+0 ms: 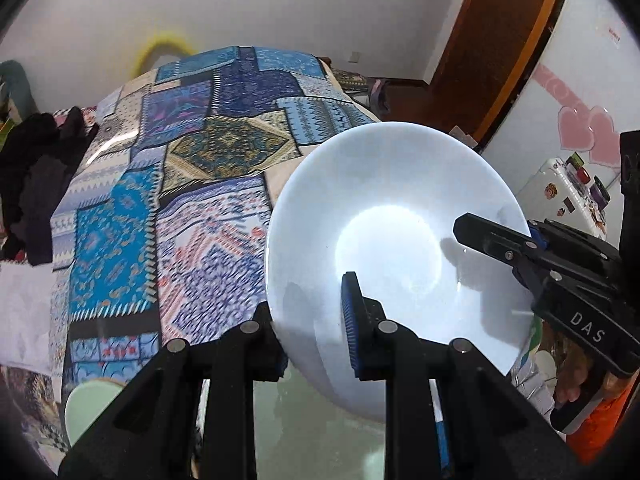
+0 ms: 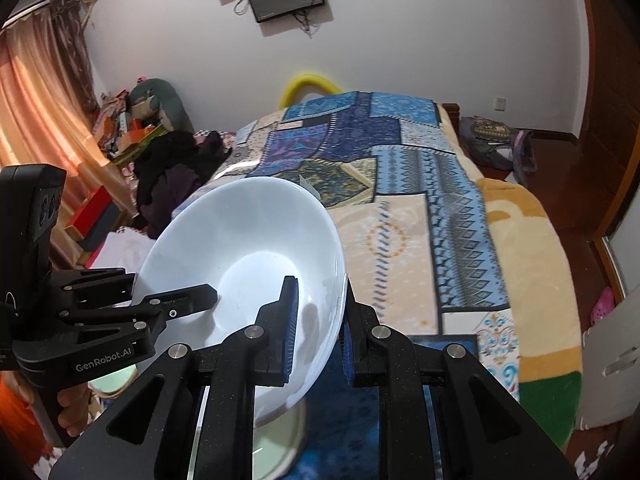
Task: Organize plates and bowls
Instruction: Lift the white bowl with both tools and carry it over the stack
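Observation:
A large white bowl (image 1: 400,240) is held in the air, tilted, above a glass tabletop. My left gripper (image 1: 312,320) is shut on the bowl's left rim, one finger inside and one outside. My right gripper (image 2: 320,328) is shut on the bowl's (image 2: 248,248) right rim in the same way. Each gripper shows in the other's view: the right one (image 1: 532,252) at the bowl's right edge, the left one (image 2: 132,308) at its left edge. A pale green dish (image 2: 276,444) lies below the bowl, and part of one shows in the left wrist view (image 1: 88,408).
A bed with a blue patchwork blanket (image 1: 192,168) fills the space ahead. Dark clothes (image 2: 172,176) are piled at its left side. A white fridge (image 1: 568,196) and a wooden door (image 1: 500,40) stand on the right. The glass tabletop (image 1: 320,432) lies beneath the grippers.

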The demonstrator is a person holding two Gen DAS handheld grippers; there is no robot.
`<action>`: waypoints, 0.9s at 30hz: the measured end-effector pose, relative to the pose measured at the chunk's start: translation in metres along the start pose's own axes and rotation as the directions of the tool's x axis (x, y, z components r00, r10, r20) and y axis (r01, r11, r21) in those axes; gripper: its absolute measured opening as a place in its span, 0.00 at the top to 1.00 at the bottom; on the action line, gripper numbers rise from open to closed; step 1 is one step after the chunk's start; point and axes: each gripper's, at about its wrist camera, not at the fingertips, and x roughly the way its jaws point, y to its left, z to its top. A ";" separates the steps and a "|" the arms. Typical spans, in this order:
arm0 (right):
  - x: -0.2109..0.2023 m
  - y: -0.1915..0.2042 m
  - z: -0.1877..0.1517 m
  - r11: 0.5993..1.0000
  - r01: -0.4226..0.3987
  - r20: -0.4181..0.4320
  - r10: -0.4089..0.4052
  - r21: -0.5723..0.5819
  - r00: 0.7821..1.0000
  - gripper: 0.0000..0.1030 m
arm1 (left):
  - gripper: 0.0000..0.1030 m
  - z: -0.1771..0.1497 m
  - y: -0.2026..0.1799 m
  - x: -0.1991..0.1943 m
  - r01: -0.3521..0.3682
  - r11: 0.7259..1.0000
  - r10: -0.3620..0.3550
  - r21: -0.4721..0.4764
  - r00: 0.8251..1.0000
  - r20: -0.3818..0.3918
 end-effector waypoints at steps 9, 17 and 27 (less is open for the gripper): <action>0.004 0.047 -0.011 0.997 -0.056 -0.017 0.055 -0.053 0.998 0.84 | 0.78 -0.035 0.041 -0.037 -0.021 0.996 0.024 -0.081 0.999 0.031; 0.013 0.091 -0.016 0.988 -0.114 -0.035 0.111 -0.104 0.993 0.84 | 0.78 -0.063 0.081 -0.071 -0.055 0.987 0.066 -0.154 0.995 0.070; 0.029 0.139 -0.020 0.970 -0.182 -0.066 0.174 -0.161 0.983 0.84 | 0.78 -0.093 0.126 -0.102 -0.098 0.970 0.121 -0.222 0.988 0.091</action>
